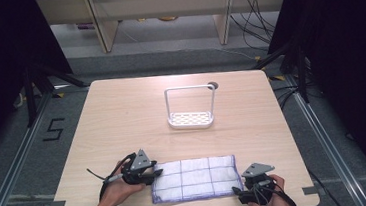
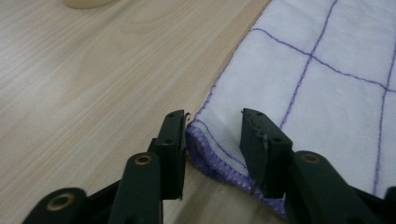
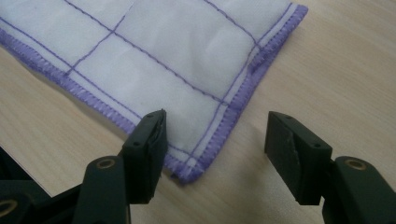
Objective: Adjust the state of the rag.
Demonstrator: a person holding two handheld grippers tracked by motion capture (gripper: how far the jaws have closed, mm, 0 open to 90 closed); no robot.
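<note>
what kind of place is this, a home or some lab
Likely a lab recording rig, not a home: a bare wooden table flanked by black tripod legs, loose cables across the floor, a taped "5".

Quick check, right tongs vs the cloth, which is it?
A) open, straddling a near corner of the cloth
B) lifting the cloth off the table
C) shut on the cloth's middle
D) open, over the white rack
A: in the right gripper view the right tongs stand open with the purple-stitched corner of the white cloth lying flat on the table between the jaws.
</note>
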